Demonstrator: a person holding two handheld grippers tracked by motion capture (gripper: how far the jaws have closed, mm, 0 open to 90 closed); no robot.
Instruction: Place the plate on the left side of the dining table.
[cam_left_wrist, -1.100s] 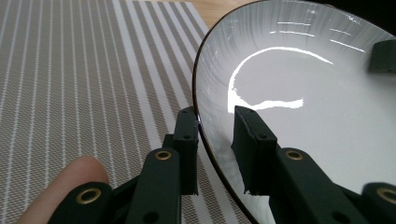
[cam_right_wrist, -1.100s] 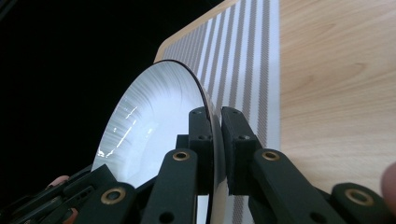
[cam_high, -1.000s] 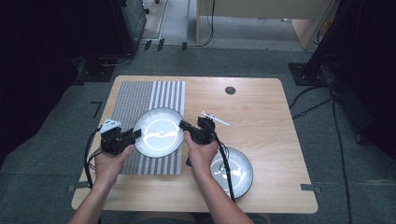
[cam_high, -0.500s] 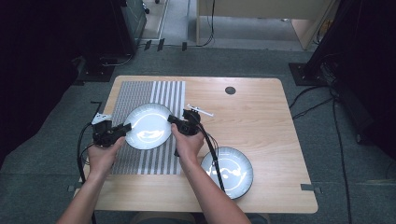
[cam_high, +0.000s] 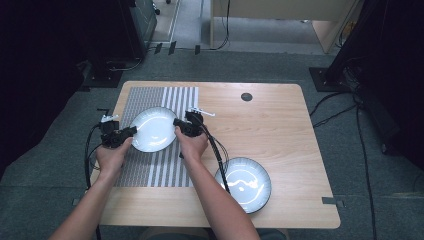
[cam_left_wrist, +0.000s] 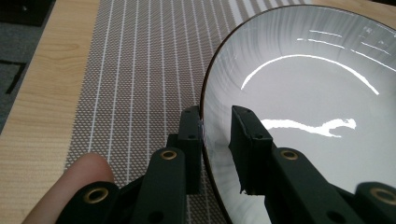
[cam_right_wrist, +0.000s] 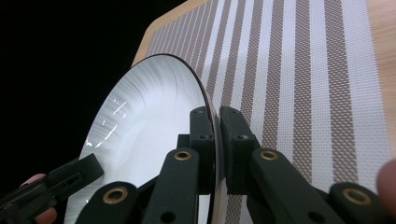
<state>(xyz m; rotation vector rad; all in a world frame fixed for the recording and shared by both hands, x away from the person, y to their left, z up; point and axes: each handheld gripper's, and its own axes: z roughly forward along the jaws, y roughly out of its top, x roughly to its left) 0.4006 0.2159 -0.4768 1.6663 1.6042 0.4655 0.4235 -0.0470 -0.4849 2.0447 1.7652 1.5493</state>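
White plate (cam_high: 152, 129) with dark rim, held over the striped placemat (cam_high: 165, 165) on the bench (cam_high: 280, 125). Left tool (cam_high: 131, 132) pinches the plate's left rim, its jaws having just closed further; right tool (cam_high: 176, 123) pinches the opposite rim. A second plate (cam_high: 243, 184) rests near the bench's front edge.

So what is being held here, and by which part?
The white plate, by its rim: left gripper clamps one edge, right gripper the opposite edge, above the striped placemat.

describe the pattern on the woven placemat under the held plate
Brown and white stripes on the woven placemat, fine to broad; clearest in the right gripper view.
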